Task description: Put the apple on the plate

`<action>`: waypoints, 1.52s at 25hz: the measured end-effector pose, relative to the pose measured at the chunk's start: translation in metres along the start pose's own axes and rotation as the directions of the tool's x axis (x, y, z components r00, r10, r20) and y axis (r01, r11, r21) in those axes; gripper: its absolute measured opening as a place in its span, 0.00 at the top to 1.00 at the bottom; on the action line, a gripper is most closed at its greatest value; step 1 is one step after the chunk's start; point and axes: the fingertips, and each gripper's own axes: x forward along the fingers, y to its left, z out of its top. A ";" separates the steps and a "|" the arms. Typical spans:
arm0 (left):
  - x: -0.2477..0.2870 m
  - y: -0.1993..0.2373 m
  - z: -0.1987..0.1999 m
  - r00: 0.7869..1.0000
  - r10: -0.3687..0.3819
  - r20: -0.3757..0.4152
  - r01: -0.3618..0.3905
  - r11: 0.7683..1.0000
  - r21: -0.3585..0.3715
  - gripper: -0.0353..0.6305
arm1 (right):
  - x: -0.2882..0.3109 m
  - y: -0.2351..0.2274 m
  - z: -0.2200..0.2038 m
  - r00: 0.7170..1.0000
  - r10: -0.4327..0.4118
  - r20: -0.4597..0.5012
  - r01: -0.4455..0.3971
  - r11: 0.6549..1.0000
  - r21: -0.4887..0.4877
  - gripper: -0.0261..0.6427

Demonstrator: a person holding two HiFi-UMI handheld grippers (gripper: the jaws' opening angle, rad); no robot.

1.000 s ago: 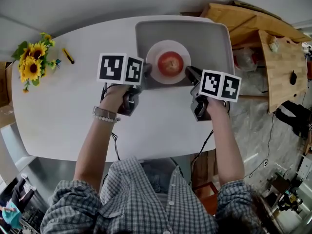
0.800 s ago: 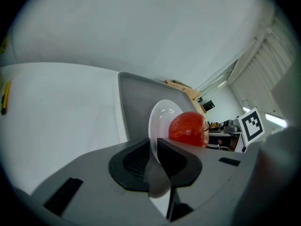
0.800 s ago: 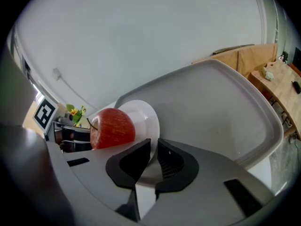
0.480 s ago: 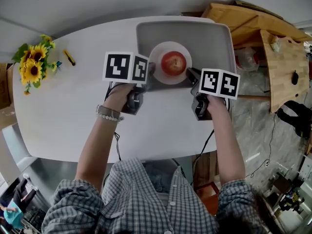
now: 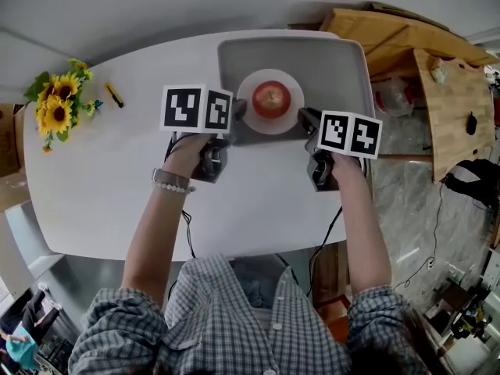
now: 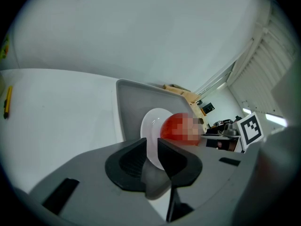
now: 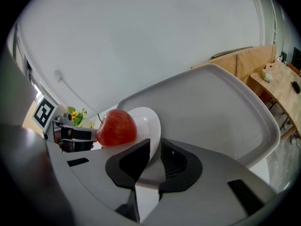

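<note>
A red apple (image 5: 270, 98) rests on a small white plate (image 5: 289, 112), which is held over a grey tray (image 5: 336, 61) at the far side of the white table. My left gripper (image 5: 239, 109) is shut on the plate's left rim, my right gripper (image 5: 303, 116) on its right rim. In the left gripper view the plate (image 6: 149, 126) edge runs between the jaws of the left gripper (image 6: 151, 145), with the apple (image 6: 181, 128) just beyond. In the right gripper view the plate (image 7: 149, 121) rim sits pinched in the right gripper (image 7: 155, 147), the apple (image 7: 116, 127) to its left.
A bunch of sunflowers (image 5: 53, 104) and a yellow pen (image 5: 114, 94) lie at the table's far left. Wooden boards (image 5: 437, 76) stand off the table to the right. The tray's (image 7: 221, 102) raised rim surrounds the plate.
Both grippers and the plate with the apple drifted a little right, then back left and slightly away. Both grips on the rim are unchanged.
</note>
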 end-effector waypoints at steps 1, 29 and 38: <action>-0.002 -0.001 0.001 1.000 0.001 0.006 -0.001 1.000 0.000 0.86 | -0.003 0.000 0.001 1.000 0.001 0.011 -0.001 1.000 0.002 0.88; -0.203 -0.139 -0.033 0.826 -0.262 0.499 0.082 0.932 0.353 0.93 | -0.235 0.075 -0.024 0.806 0.060 0.588 0.110 0.963 -0.248 0.90; -0.237 -0.153 -0.088 0.818 -0.230 0.528 -0.058 0.880 0.472 0.93 | -0.279 0.081 -0.063 0.759 0.043 0.649 0.255 0.898 -0.358 0.91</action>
